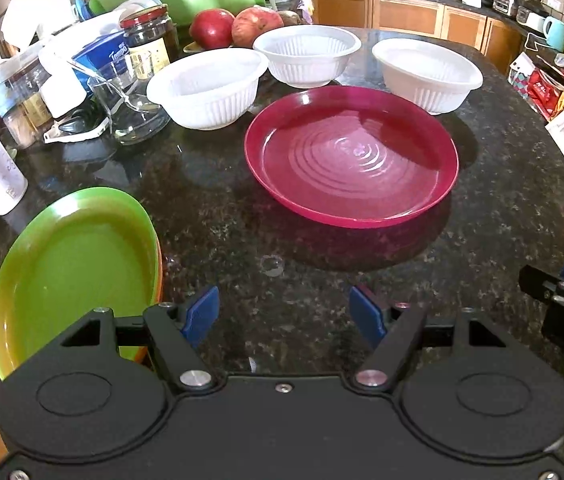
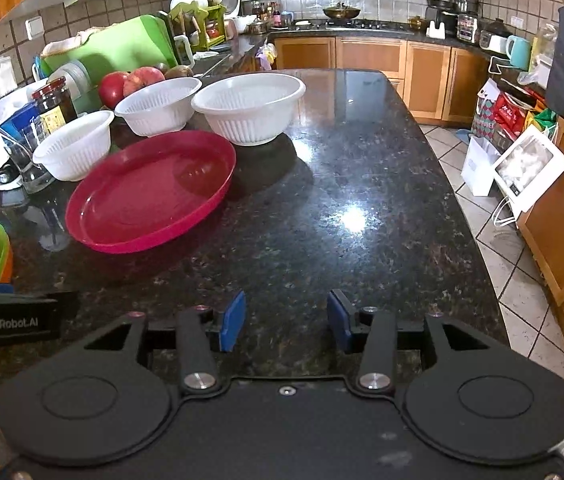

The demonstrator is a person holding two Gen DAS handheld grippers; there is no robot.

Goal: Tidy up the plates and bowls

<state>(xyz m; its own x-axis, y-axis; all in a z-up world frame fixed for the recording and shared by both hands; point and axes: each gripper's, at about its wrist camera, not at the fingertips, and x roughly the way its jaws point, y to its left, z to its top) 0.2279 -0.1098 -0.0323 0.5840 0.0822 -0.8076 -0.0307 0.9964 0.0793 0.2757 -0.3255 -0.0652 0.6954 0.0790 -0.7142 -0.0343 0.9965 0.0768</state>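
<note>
While both tools hover over the dark granite countertop point(image 2: 362, 160), neither holds anything: the left gripper point(image 1: 284, 312) stands with its blue pads wide apart over bare stone, and the right gripper point(image 2: 286, 320) stands with a narrower but clear gap, nothing between the pads. Just beside the left gripper, on its left, lies the green plate point(image 1: 74, 268), apparently stacked on an orange one whose edge shows beneath it. Ahead, near the counter's middle, sits the red plate point(image 1: 352, 156), flat and alone. Beyond it stand 3 white ribbed bowls: the left bowl point(image 1: 206, 88), the middle bowl point(image 1: 306, 54) and the right bowl point(image 1: 426, 70), each upright and apart from the others. Jars and fruit crowd the counter's left side. Judged by their look, the plates and bowls are thin plastic: light, stiff, not fragile, but glossy and likely to slip. Take hold at the rim, 1 pad inside and 1 outside; the red plate's raised lip offers the best purchase. The bowls should nest readily.
</note>
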